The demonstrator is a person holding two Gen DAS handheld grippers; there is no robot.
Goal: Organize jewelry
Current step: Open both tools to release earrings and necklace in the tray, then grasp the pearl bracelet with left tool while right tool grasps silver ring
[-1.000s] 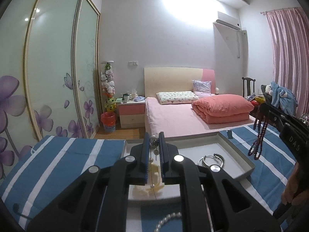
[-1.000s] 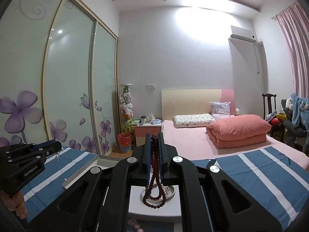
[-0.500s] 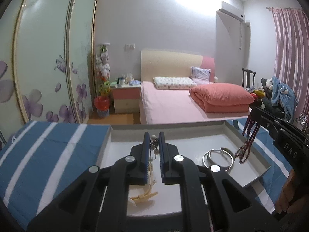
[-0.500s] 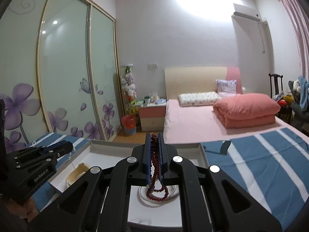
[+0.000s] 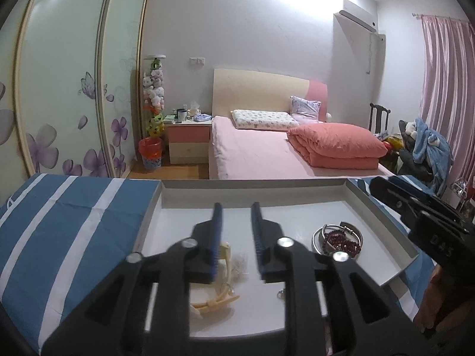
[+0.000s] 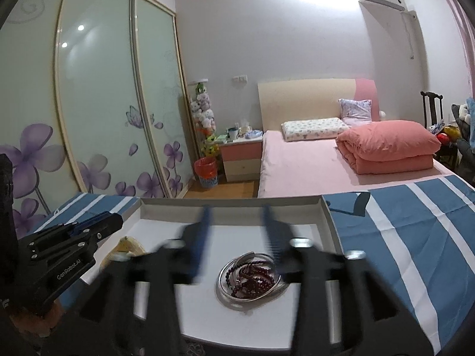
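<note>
The dark red bead string (image 6: 252, 280) lies coiled inside the silver bangle (image 6: 225, 292) on the floor of the white tray (image 6: 329, 219), and a pale necklace (image 5: 239, 264) rests beside a cream comb (image 5: 213, 302) there. You are at the release step: the fingers of both grippers, left (image 5: 236, 237) and right (image 6: 236, 237), are opening with nothing between them. Next, lift both clear before reaching for any remaining piece.

Pink bed (image 5: 255, 154), folded quilt (image 5: 338, 148), floral wardrobe doors (image 6: 95, 112), nightstand (image 5: 190, 139).
</note>
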